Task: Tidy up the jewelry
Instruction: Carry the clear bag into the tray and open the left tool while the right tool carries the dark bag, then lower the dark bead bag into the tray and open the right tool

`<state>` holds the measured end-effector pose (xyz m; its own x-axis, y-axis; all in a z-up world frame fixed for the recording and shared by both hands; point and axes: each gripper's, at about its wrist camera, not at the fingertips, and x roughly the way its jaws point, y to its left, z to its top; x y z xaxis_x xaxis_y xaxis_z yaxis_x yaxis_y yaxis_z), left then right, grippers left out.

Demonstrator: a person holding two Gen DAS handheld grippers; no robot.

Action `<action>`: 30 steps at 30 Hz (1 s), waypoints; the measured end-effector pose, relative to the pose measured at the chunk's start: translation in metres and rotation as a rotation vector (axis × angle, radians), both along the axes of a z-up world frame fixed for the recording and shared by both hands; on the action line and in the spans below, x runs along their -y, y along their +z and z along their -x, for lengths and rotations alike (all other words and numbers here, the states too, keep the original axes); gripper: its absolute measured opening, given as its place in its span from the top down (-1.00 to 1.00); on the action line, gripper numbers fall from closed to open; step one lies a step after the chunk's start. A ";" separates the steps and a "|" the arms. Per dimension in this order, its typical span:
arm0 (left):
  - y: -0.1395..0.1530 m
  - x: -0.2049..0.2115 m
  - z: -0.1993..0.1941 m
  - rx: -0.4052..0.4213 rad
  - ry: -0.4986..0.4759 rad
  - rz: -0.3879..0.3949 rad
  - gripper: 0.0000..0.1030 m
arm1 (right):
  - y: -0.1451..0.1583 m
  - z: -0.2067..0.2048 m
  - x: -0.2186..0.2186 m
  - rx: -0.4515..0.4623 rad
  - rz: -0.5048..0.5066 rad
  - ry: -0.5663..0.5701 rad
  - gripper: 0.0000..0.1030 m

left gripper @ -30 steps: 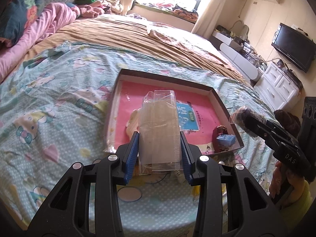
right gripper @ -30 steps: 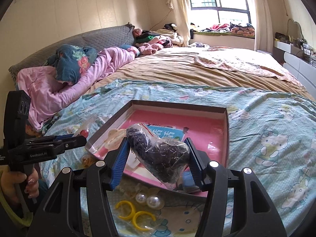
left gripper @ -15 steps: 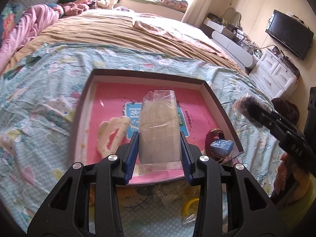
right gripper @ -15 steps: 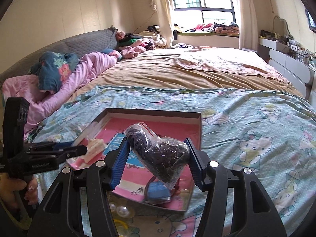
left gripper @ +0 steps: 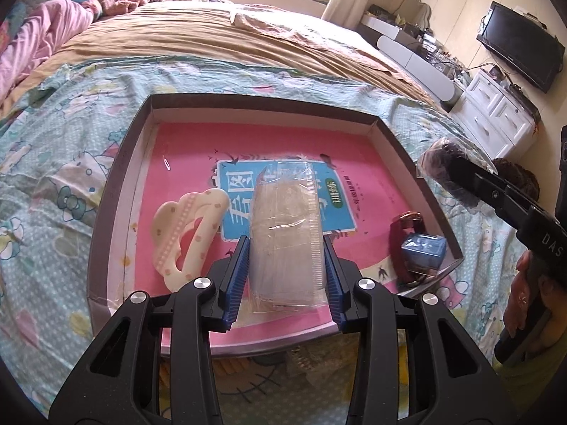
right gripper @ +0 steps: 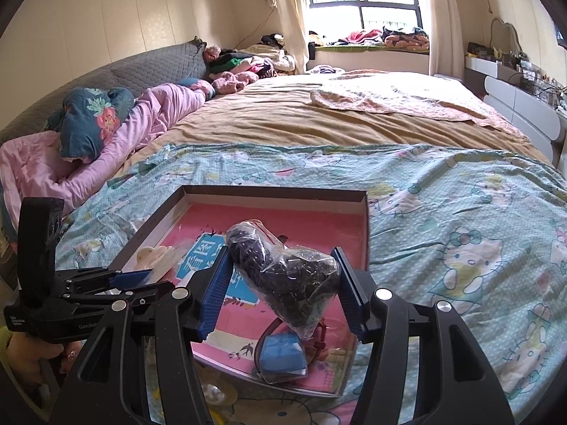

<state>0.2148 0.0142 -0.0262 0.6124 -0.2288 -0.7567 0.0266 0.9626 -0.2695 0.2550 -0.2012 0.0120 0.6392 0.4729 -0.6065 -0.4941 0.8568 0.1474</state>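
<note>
A shallow dark-rimmed box [left gripper: 248, 101] with a pink floor lies on the bed. My left gripper [left gripper: 285, 260] is shut on a clear plastic packet [left gripper: 285, 226] and holds it over the box's near half. In the box lie a cream hair claw [left gripper: 187, 233] at the left and a bagged blue item with a dark red ring [left gripper: 420, 248] at the right. My right gripper [right gripper: 283, 276] is shut on a clear bag of dark beads [right gripper: 283, 272] above the box's [right gripper: 365, 219] near right corner; that bag also shows in the left wrist view [left gripper: 443, 163].
The bed has a teal cartoon sheet [right gripper: 443, 212], a tan blanket [right gripper: 319, 120] and pink bedding [right gripper: 149, 120] at the far left. Loose yellow and pearl pieces [right gripper: 216, 395] lie on the sheet in front of the box. A white dresser [left gripper: 496, 113] and a TV [left gripper: 521, 46] stand to the right.
Both grippers have moved forward and lower over the box with their bags still held. The left packet now hangs over the box floor beside the hair claw.
</note>
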 end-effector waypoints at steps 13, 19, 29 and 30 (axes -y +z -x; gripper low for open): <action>-0.011 -0.007 -0.008 -0.014 -0.010 -0.001 0.39 | -0.017 -0.016 -0.027 -0.057 0.049 0.037 -0.07; -0.009 -0.015 -0.006 -0.007 0.013 0.007 0.15 | -0.029 -0.023 -0.038 -0.096 0.081 0.057 -0.07; 0.001 -0.029 0.003 0.017 0.046 0.028 0.13 | -0.047 -0.018 -0.057 -0.131 0.168 0.098 -0.07; 0.001 -0.031 0.004 0.019 0.051 0.032 0.11 | -0.048 -0.017 -0.059 -0.135 0.171 0.104 -0.07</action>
